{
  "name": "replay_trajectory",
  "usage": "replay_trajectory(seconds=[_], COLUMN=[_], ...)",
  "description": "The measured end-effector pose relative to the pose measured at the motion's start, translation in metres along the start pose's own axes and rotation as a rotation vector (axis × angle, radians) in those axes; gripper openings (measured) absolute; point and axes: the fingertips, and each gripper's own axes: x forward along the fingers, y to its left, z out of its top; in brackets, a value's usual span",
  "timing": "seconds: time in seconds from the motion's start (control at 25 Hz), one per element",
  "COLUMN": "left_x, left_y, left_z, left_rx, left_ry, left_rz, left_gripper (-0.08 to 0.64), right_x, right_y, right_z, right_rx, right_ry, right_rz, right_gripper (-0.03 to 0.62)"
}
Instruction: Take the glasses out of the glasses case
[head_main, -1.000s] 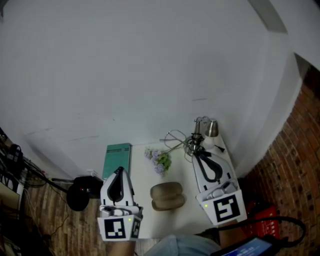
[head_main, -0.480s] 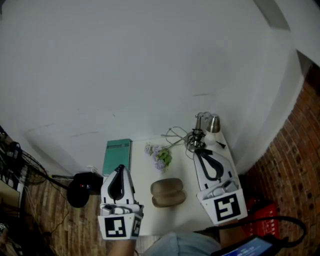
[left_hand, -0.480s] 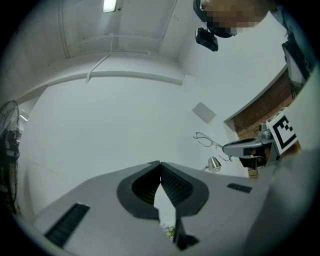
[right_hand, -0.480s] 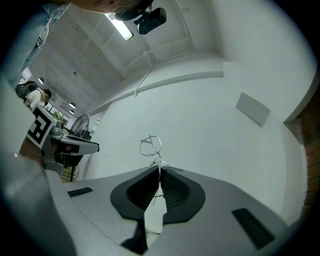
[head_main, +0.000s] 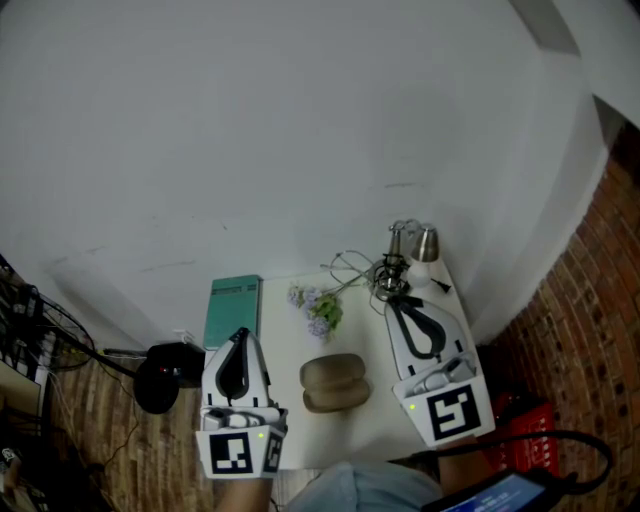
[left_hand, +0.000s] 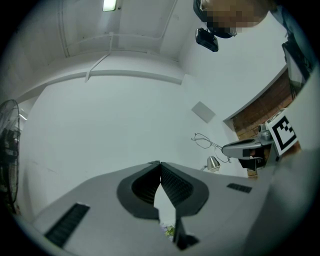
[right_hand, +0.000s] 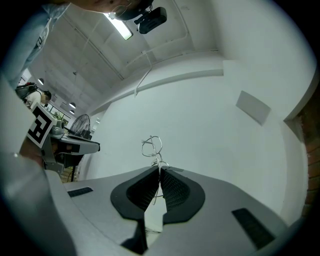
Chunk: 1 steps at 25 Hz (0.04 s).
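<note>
**Steady pinch, gentle landing**

My right gripper (right_hand: 160, 172) pinches the thin silver wire-frame glasses (right_hand: 156, 156) just beyond the rounded brown glasses case (head_main: 334, 385). My left gripper (left_hand: 160, 163), left of the case, is closed on nothing. I judge slow lowering beside the case safest.

An office-like workroom: ceiling strip light (right_hand: 121, 27), standing fan (right_hand: 82, 124), floor cables (head_main: 32, 322), small white table (head_main: 281, 342).
</note>
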Motion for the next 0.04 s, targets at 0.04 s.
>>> replay_trajectory(seconds=[0.04], left_x=[-0.0003], left_y=[-0.0004], left_z=[0.0], left_rx=[0.0], left_ry=[-0.001], left_rz=[0.001], left_gripper=[0.006], right_x=[0.0], right_y=[0.0], right_z=[-0.0002], right_rx=[-0.001], right_ry=[-0.001], right_rz=[0.001], right_gripper=[0.031])
